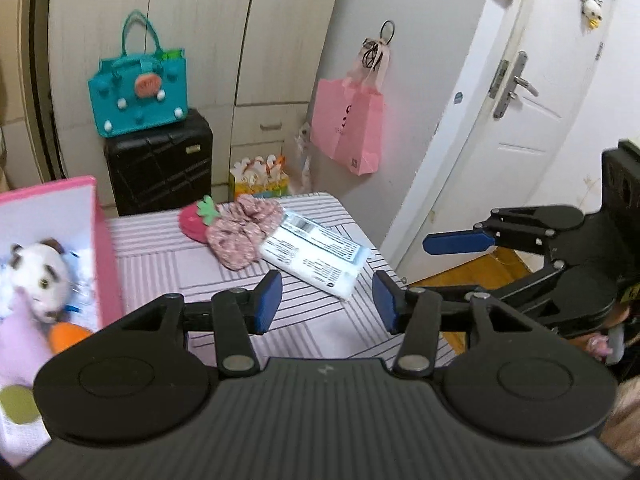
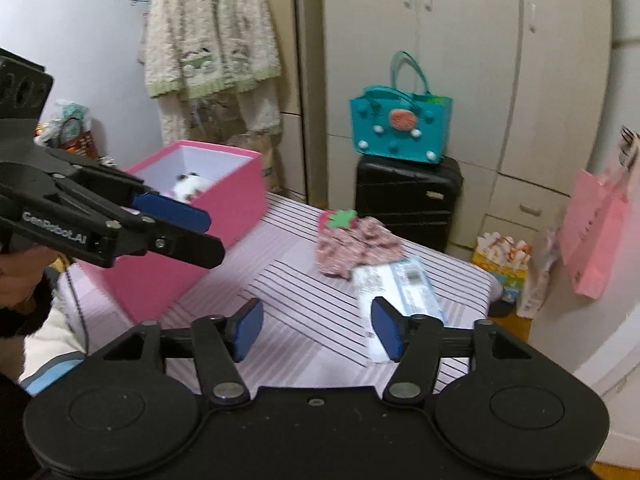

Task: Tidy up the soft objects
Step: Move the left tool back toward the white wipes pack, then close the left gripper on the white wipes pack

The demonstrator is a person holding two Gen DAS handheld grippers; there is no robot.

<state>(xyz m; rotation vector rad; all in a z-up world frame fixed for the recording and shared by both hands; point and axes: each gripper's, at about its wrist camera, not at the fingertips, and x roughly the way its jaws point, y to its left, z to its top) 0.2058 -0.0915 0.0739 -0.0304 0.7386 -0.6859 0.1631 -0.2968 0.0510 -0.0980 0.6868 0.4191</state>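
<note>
A pink box stands on the striped table at the left; it holds a panda plush and other soft toys. On the table's far part lie a red strawberry pouch, a floral fabric piece and a white tissue pack. They also show in the right wrist view: the pouch, the fabric, the pack. My left gripper is open and empty above the table, short of the pack. My right gripper is open and empty, near the pack.
A black suitcase with a teal bag on it stands behind the table. A pink paper bag hangs on the fridge. The striped table ends at the right near a white door.
</note>
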